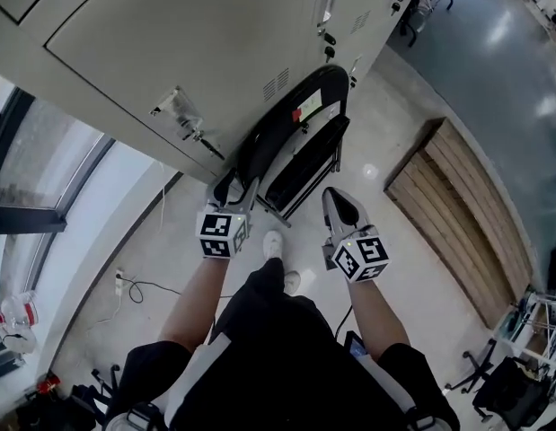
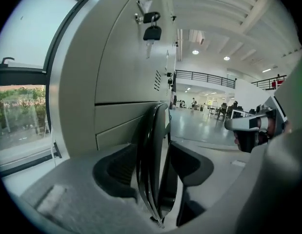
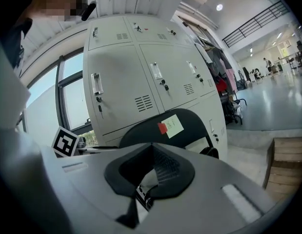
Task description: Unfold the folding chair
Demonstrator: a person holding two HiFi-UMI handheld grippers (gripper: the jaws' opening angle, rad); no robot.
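Now, far to the left of the left claw (image 1: 233,189) is a big window (image 1: 53,178). Just past that claw stands a row of grey lockers (image 1: 170,43). A little black lock (image 2: 151,32) hangs on one door, up above the claw. The left claw is wide open. The thin edge of the black folding chair (image 1: 279,131) stands right between its two jaws, but they do not squeeze it. The chair is folded flat. It stands on the floor (image 1: 376,142) and leans on the lockers, just in front of both claws. A red note and a pale yellow note (image 3: 171,126) are stuck on its back, up ahead of the right claw (image 1: 336,197). The right claw is near the chair's right side. Its jaws are closed together and hold nothing. A white shoe (image 1: 273,243) is on the floor between the two claws, a bit behind them. Far off to the right of the right claw lies a flat wooden step (image 1: 457,205).
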